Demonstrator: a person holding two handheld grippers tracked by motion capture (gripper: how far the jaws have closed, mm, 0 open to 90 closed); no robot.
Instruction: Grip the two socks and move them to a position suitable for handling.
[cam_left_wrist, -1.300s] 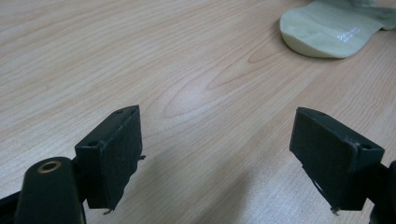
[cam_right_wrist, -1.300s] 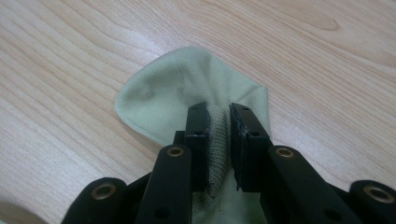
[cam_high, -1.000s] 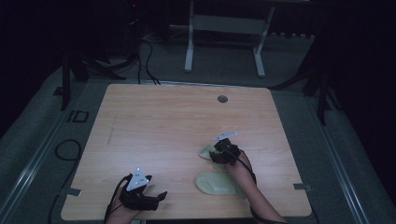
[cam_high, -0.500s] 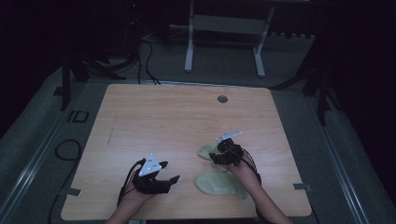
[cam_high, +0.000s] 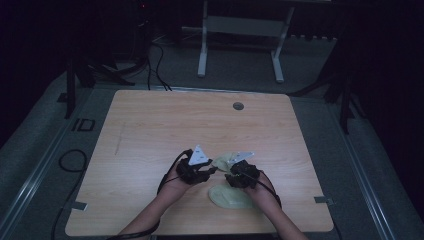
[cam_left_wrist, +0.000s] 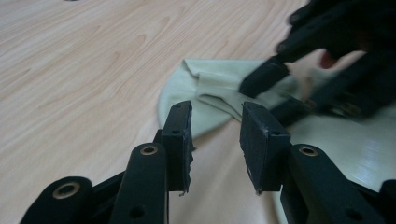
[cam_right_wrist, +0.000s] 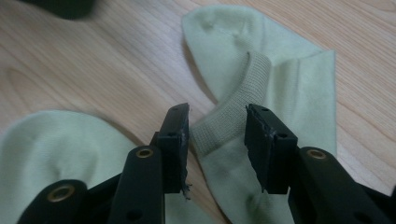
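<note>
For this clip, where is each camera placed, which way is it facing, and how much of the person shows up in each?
High view: fixed above the person's side, looking forward and down on the table; both forearms, left tool, right tool.
Left gripper view: rides the left tool, looks along its jaws at the far sock; right tool beyond.
Right gripper view: rides the right tool, jaws astride the sock's ribbed cuff.
Shared: pale green far sock.

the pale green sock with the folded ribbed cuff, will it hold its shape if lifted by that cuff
Probably not: the sock lies flat and creased, its ribbed cuff folded over, so it should droop. It looks thin and light. The knit should grip the right gripper pads rather than slip.
</note>
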